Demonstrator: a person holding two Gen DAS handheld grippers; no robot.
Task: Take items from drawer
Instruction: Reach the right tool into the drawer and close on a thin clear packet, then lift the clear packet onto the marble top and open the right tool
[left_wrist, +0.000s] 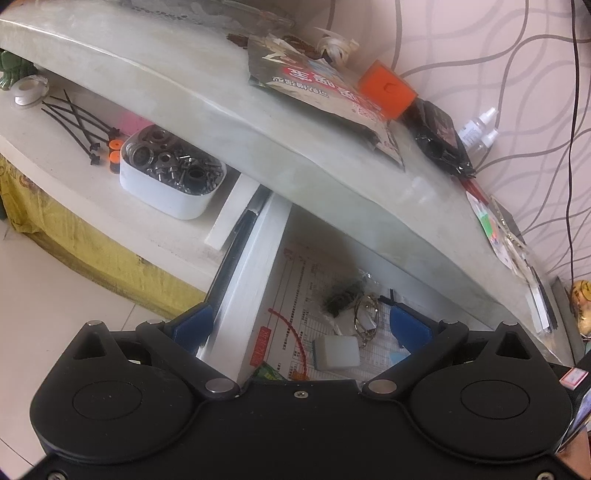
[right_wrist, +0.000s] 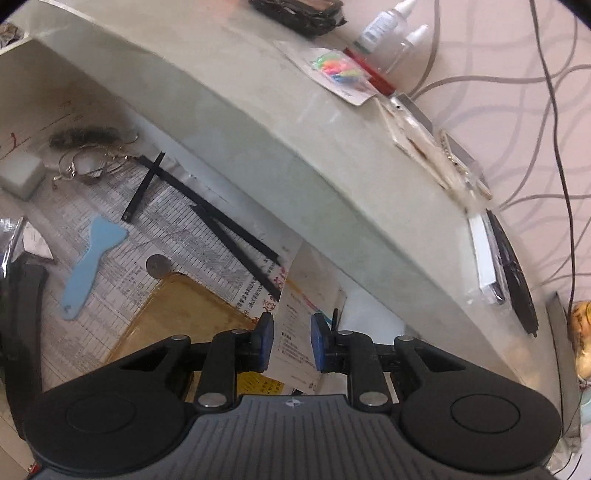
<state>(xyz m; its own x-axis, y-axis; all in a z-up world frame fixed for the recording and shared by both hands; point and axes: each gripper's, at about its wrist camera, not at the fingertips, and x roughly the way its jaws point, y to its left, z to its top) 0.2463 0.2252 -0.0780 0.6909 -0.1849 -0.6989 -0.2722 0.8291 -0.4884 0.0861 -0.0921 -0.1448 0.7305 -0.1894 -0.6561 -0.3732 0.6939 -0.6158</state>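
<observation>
Open drawer (right_wrist: 110, 229), lined with printed forms, lying under the overhanging pale stone-look countertop (left_wrist: 258, 140), whose edge shades the rear contents. Contents, right wrist view: pale blue flat plastic scraper (right_wrist: 88, 266), waisted in shape; round dull coin (right_wrist: 158, 266) just beside an amber translucent sheet (right_wrist: 177, 317); several thin black strips (right_wrist: 221, 229), crossed and overlapping; white rounded block (right_wrist: 20, 175); wire-framed spectacles (right_wrist: 85, 162) touching a dark fuzzy clump (right_wrist: 85, 134) too blurred to identify; white leaflet (right_wrist: 299, 332) standing up at the right. Right gripper (right_wrist: 291, 341): blue-padded fingers set a narrow gap apart, the leaflet seen between them; contact cannot be judged. Left gripper (left_wrist: 301, 325): fingers spread wide, astride the drawer's white left wall (left_wrist: 251, 266), holding nothing; its black body cuts off the drawer's near end. Left wrist view repeats the block, spectacles and clump. Surroundings: lower shelf with white rounded tub (left_wrist: 170, 177) of metal bearings and screws, black cable ties (left_wrist: 74, 122), orange rollers (left_wrist: 114, 149); countertop bears glossy printed packet (left_wrist: 325, 96), orange box (left_wrist: 388, 90), black crinkled pouch (left_wrist: 439, 136), two clear dropper bottles (left_wrist: 478, 129).
</observation>
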